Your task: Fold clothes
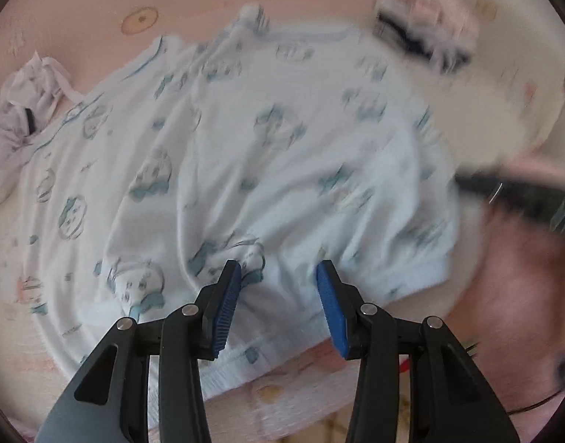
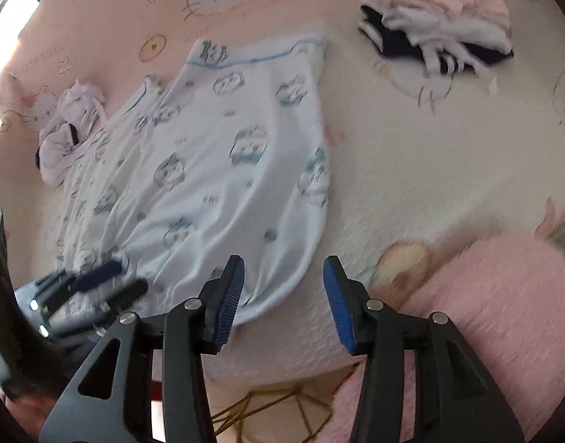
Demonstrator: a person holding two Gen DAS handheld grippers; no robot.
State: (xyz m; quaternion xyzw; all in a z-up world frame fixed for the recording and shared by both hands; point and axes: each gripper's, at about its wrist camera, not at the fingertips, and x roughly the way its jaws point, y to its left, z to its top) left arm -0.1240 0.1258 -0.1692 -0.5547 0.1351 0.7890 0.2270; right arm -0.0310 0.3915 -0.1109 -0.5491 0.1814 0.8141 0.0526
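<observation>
A white garment with blue cartoon prints [image 1: 267,155] lies spread on the pink and cream bed sheet [image 1: 98,3], partly folded lengthwise. It also shows in the right wrist view [image 2: 223,170]. My left gripper [image 1: 278,277] is open just above the garment's near bunched edge, with cloth between and below its blue pads [image 1: 229,306]. My right gripper [image 2: 282,280] is open over the garment's near right corner, holding nothing. The left gripper shows blurred at lower left in the right wrist view [image 2: 90,284].
A crumpled pale lilac garment [image 2: 68,129] lies left of the white one. A pile of dark, white and pink clothes [image 2: 437,33] sits at the far right. A fuzzy pink sleeve [image 2: 485,295] is at near right. The bed's front edge [image 2: 282,373] runs below the grippers.
</observation>
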